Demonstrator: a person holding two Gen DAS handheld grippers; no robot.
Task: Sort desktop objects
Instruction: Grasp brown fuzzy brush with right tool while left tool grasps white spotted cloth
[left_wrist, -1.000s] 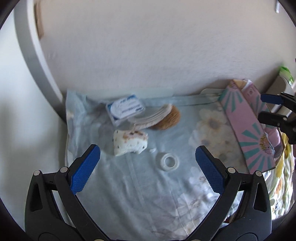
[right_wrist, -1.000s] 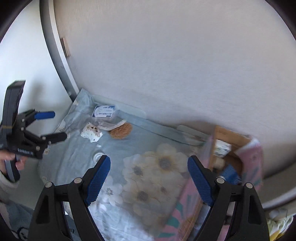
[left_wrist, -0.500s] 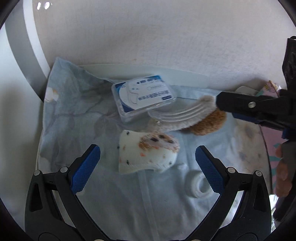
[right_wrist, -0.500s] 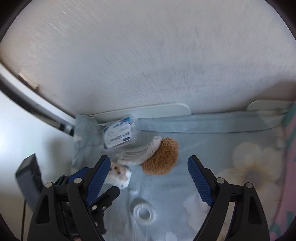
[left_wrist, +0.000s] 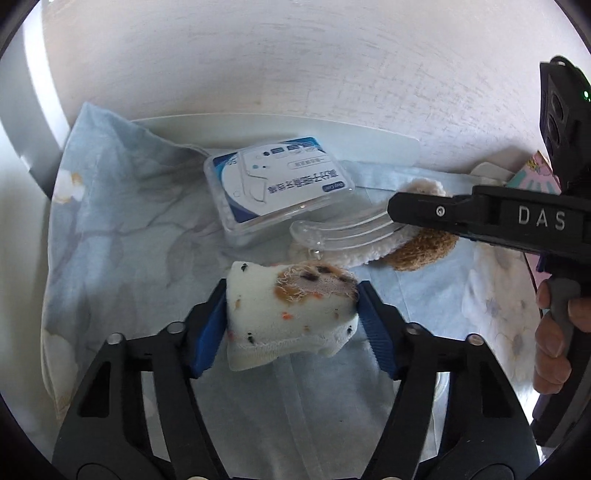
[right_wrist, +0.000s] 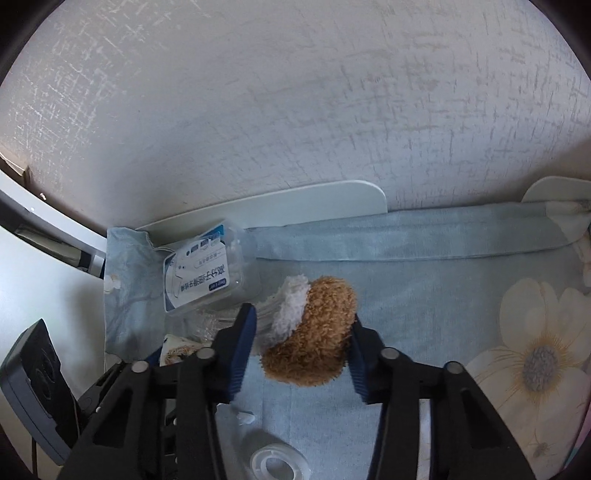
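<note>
A white plush piece with brown, orange and black spots lies on the pale blue floral cloth. My left gripper is closing on it, and both blue pads press its sides. A clear hair claw covered in brown and white fluff lies just behind it. My right gripper is closing around this clip, its pads against the fluff and clear teeth. In the left wrist view the clip is partly hidden under a black finger of the right gripper.
A clear box of floss picks sits by the white back board under the wall. A clear tape roll lies near the front. A pink patterned box stands right. A hand holds the right gripper's handle.
Both grippers' jaws have closed from wide open: the left onto the spotted plush piece, the right onto the fluffy clip. The right gripper has also come lower and nearer to the clip.
</note>
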